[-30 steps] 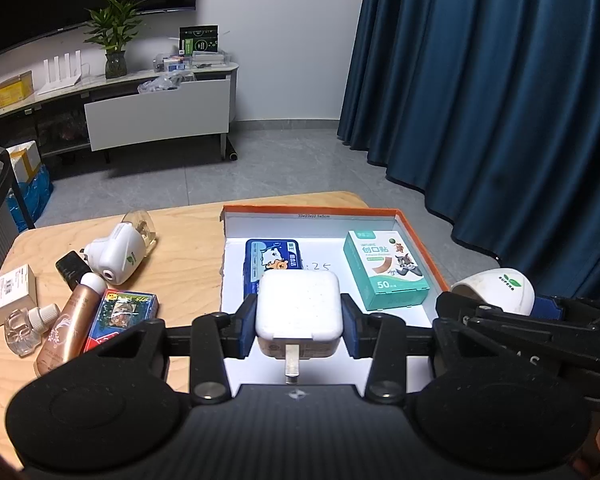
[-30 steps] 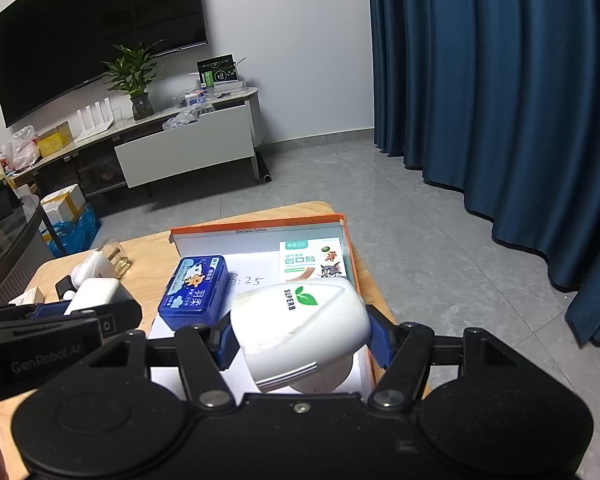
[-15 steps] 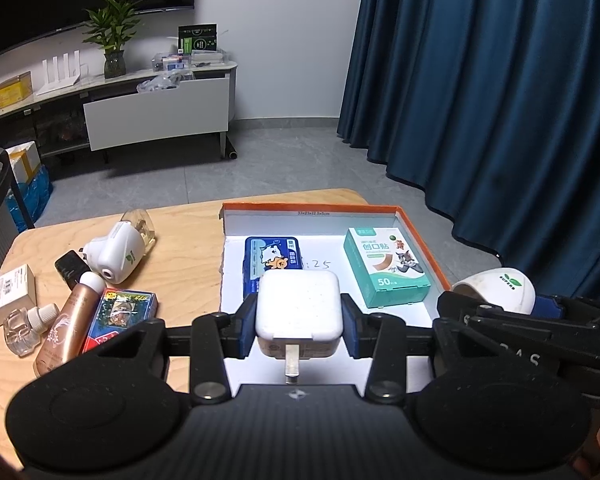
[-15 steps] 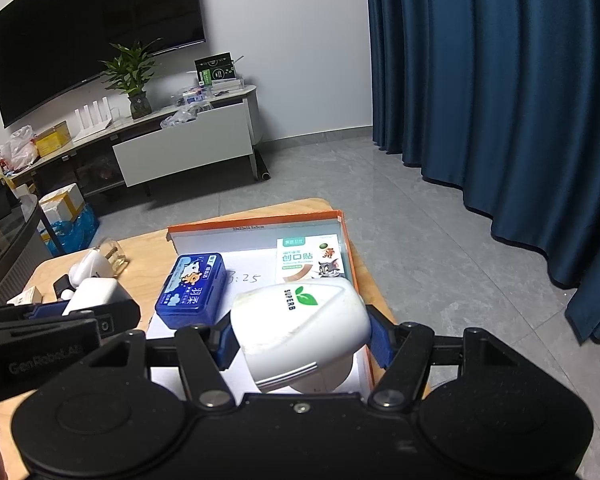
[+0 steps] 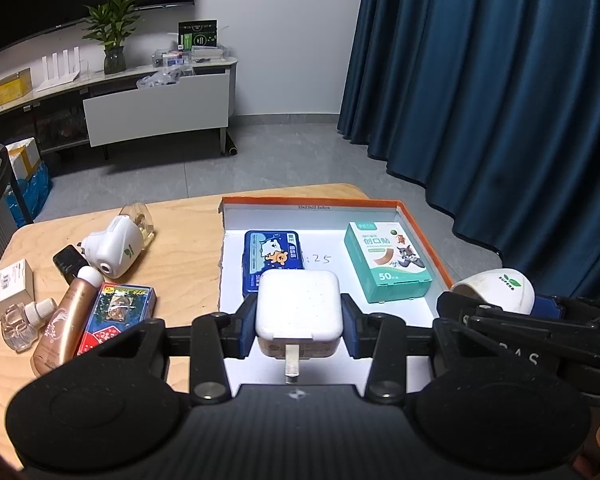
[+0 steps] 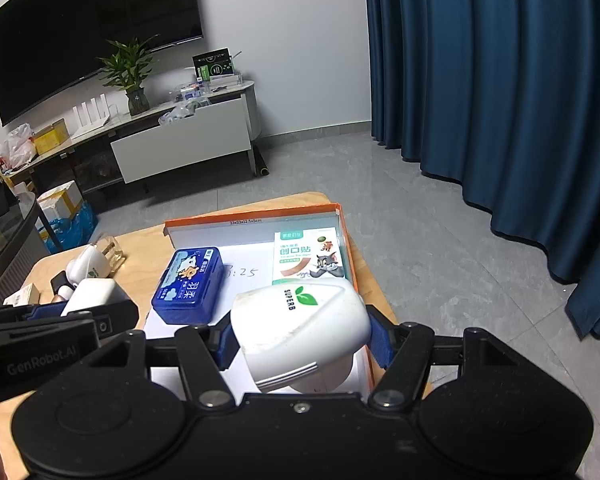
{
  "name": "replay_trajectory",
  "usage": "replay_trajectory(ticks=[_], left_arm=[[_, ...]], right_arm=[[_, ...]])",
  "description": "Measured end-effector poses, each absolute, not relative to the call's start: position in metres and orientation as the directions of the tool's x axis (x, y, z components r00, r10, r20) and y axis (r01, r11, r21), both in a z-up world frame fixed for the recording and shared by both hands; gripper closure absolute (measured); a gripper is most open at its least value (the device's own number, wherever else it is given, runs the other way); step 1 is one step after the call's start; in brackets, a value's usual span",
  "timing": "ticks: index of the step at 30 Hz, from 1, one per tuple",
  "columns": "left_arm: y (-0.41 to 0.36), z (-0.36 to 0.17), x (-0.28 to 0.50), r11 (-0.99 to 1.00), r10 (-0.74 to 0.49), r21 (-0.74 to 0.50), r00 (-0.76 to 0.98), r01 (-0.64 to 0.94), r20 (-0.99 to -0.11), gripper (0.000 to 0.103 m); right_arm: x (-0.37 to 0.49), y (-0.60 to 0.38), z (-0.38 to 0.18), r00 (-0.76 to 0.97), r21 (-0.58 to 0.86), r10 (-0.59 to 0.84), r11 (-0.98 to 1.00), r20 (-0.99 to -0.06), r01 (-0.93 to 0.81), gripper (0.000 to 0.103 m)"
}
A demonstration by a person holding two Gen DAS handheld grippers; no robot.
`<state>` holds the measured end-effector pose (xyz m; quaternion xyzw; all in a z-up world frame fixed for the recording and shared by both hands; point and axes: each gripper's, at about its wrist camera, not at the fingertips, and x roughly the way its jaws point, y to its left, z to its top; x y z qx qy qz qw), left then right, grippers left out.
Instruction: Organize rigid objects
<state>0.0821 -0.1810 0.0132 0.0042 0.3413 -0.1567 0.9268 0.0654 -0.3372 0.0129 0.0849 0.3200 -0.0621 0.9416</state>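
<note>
The left gripper [image 5: 299,320] pinches the white charger [image 5: 298,306] above the orange box [image 5: 420,236], and the right gripper [image 6: 300,340] clamps the white device [image 6: 300,328] there. Each should be lowered onto free floor beside the blue case [image 5: 273,260] before release.

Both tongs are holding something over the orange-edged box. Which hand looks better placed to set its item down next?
Probably the left. Its tongs hold the white charger over bare white floor of the box. The right tongs hold the white SUPERB device close over the box's right edge.
</note>
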Motion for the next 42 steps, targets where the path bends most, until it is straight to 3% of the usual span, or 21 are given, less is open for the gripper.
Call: replay_trajectory(ticks=[42], left_arm=[[-0.183,0.002,0.084,0.951,-0.283,-0.101,0.696,0.291,-0.66,0.061]], right_arm=[[0.071,-0.34,0.0,0.766,0.126,-0.066,0.974,-0.639,0.189,0.027]])
